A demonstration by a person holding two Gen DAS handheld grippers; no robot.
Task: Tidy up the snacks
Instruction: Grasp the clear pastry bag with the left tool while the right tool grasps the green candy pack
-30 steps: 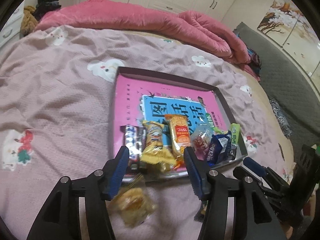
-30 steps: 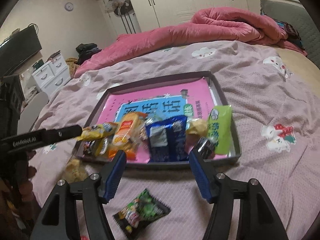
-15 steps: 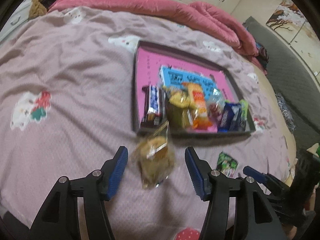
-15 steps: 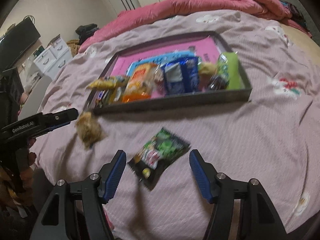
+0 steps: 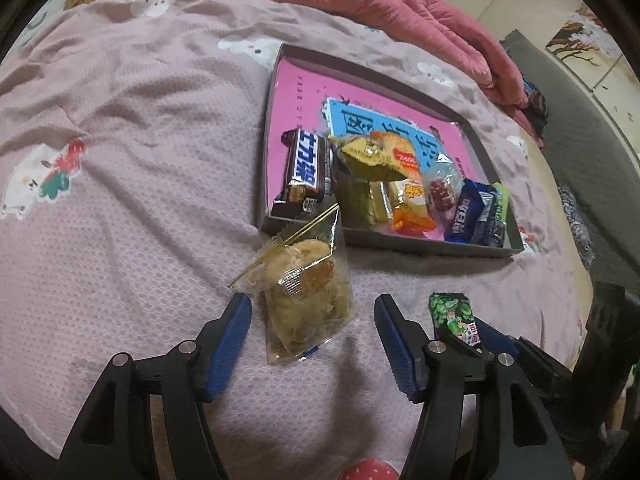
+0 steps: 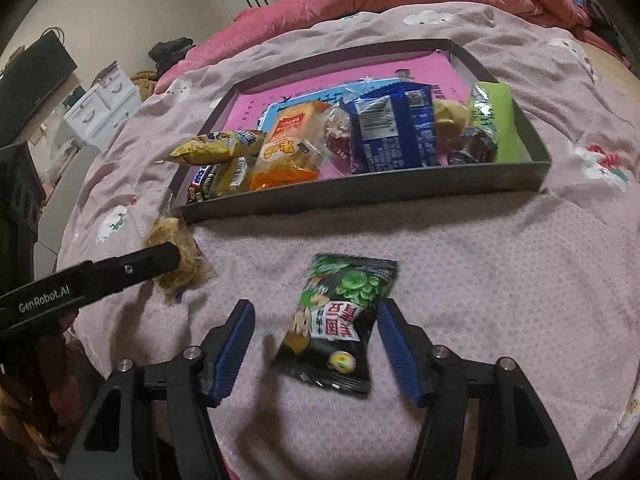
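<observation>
Snacks: two loose on bedspread, rest in tray

Clear pkt of brownish pastry [image 5: 306,292] lies flat, near side of grey tray [image 6: 360,196], off its left corner. Green/black pea pkt [image 6: 340,320] flat, further right. Tray's near end holds choc bar [image 5: 306,170], yellow, orange, blue, green pkts.

- The left gripper [image 5: 312,340] has come down and back from over the tray [image 5: 384,240] to the bedspread [image 5: 120,200] in front of it.
- The clear pastry bag [image 5: 306,292], a second ago at the bottom edge of its view, now lies between its pads, untouched; its jaws have just been opening.
- The right gripper [image 6: 316,344] has dropped the same way.
- The green pea packet [image 6: 340,320], then short of its fingertips, now sits between them, close to the right pad [image 6: 394,344]; whether they touch is unclear. Its jaws have just been closing.
</observation>
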